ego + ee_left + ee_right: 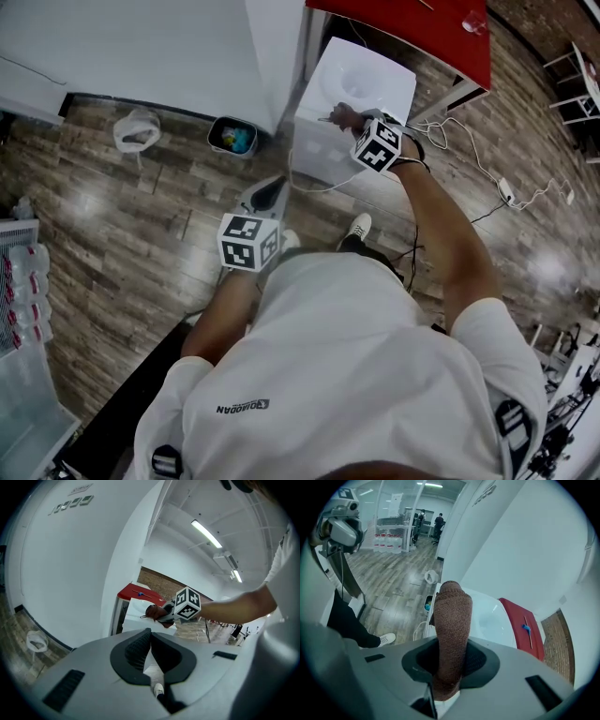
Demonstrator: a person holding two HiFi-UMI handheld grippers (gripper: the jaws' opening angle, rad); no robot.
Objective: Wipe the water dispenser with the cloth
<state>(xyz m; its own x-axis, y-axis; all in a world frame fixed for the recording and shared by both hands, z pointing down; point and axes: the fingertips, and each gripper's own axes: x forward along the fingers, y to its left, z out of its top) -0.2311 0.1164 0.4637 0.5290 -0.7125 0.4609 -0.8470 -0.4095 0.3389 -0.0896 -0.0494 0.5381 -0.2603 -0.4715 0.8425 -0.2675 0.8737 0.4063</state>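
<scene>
- A person in a white shirt stands over a white water dispenser (361, 80) on the wood-plank floor, just beside a red surface (422, 28).
- The right hand-held gripper (451, 660) is clamped on a brown knitted cloth (452, 620). The cloth's long axis runs straight out of the jaws along the gripper's own line, rounded free end forward.
- In the right gripper view, that free end sits over the near left edge of the dispenser's top. The recessed white top spreads ahead and to the right of it.
- Whether cloth and top are touching cannot be told. From the head view they are at least just beside each other.
- The left hand-held gripper (150, 641) is closed and empty, its pads meeting, with only a shoe and the floor showing past them. It hangs low near the person's waist, well apart from the dispenser though pointed its way.
- The right arm is clearly the nearer one, so the wipe looks to be its job. Judging by the layout, a stroke would carry the cloth forward and rightward across the top, toward the red surface.
- A small bin (232, 137) and a white bag (138, 129) sit on the floor left of the dispenser, clear of that path.
</scene>
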